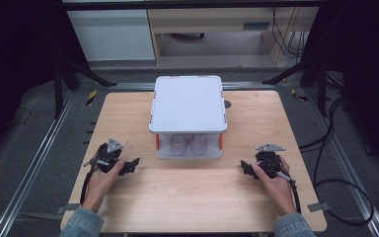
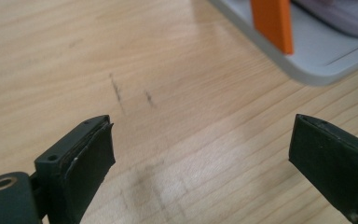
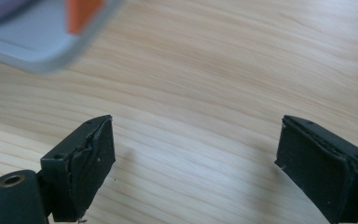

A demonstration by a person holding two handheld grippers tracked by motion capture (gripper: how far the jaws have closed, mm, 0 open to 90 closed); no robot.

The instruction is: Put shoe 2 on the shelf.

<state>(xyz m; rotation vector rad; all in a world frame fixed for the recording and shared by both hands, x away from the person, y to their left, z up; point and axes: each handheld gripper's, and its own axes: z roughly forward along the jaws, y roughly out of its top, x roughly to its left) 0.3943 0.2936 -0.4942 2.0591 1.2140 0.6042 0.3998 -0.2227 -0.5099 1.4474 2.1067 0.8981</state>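
A pale grey box point(image 1: 188, 102) with a flat lid and orange corner posts stands at the middle of the wooden table point(image 1: 187, 197). Through its clear front show two pale pink things point(image 1: 188, 144), too small to name. My left gripper point(image 1: 130, 166) rests low on the table to the box's front left, pointing right, open and empty. My right gripper point(image 1: 247, 169) sits at the box's front right, pointing left, also open and empty. In the left gripper view my left gripper point(image 2: 200, 154) has bare wood between its jaws and the box's corner point(image 2: 317, 56) beyond. My right gripper point(image 3: 196, 154) faces bare wood, with the box's corner point(image 3: 32, 46) up left.
Black cables point(image 1: 335, 163) trail off the table's right side onto the floor. Metal rails point(image 1: 34, 163) run along both sides of the table. Dark stand legs point(image 1: 79, 69) and a cabinet point(image 1: 217, 29) lie behind the far edge.
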